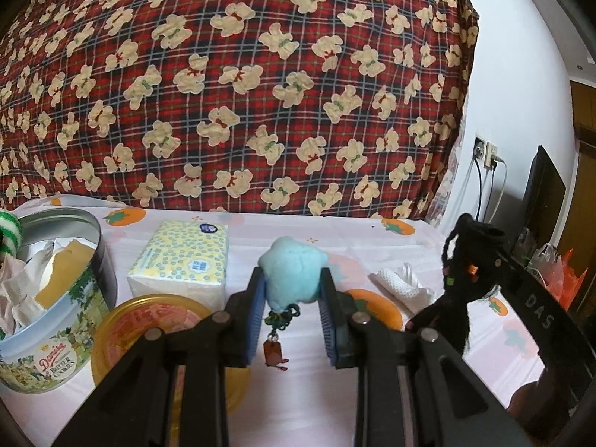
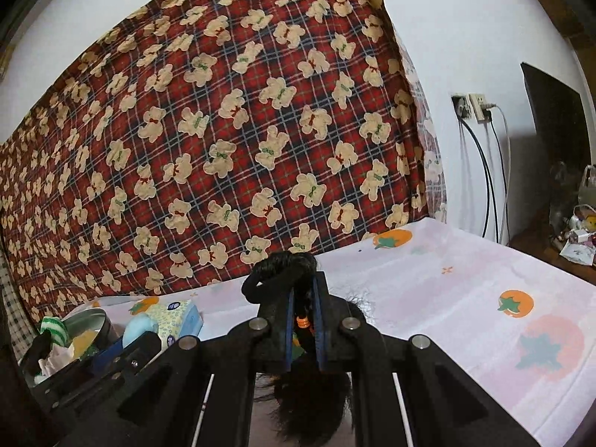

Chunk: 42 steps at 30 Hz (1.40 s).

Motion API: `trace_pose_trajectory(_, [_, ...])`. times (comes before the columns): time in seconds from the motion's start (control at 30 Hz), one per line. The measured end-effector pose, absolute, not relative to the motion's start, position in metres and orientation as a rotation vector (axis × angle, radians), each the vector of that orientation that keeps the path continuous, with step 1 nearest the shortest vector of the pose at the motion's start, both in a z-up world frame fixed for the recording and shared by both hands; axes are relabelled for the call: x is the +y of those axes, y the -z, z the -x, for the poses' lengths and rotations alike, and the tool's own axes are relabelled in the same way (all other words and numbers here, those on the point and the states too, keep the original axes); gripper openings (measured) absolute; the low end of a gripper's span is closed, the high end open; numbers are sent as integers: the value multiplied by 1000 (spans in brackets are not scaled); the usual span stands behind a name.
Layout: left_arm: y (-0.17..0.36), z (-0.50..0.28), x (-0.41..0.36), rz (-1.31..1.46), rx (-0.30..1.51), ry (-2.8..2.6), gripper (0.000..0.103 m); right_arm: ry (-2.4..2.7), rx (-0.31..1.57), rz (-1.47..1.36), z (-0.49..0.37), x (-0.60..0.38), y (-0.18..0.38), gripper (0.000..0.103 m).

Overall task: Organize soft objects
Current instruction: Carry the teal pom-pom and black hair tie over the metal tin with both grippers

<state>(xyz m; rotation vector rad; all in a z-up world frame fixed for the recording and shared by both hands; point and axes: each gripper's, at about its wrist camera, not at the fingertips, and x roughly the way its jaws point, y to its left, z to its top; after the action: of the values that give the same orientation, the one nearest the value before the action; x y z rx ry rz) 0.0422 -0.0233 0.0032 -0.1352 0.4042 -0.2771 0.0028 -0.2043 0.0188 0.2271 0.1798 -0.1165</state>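
My left gripper [image 1: 292, 290] is shut on a light blue star plush [image 1: 292, 270], held above the table; a green cord and a small brown tag [image 1: 275, 352] hang from it. My right gripper [image 2: 303, 311] is shut on a black braided hair piece [image 2: 285, 266] with small coloured beads; its loose hair hangs below the fingers. The same hair piece [image 1: 467, 260] shows in the left wrist view at the right, held by the right gripper. The blue plush [image 2: 136, 329] shows at the lower left of the right wrist view.
An open round cookie tin [image 1: 56, 290] with crumpled paper stands at the left, a green-striped object [image 1: 9, 232] on its rim. A yellow lid [image 1: 156, 335], a tissue pack [image 1: 182, 260] and a white crumpled tissue [image 1: 400, 283] lie on the persimmon-print tablecloth [image 2: 465, 287]. A bear-print plaid cloth [image 1: 242, 85] hangs behind.
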Motion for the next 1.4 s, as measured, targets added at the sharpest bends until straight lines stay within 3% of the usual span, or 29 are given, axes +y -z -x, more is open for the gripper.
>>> trace_pose_trajectory(0.6, [-9, -20, 18, 122, 400, 224, 25, 77, 179, -319, 26, -178, -12, 10])
trace_pose_trajectory(1.4, [-18, -10, 121, 171, 366, 56, 25, -148, 125, -272, 39, -70, -51, 10])
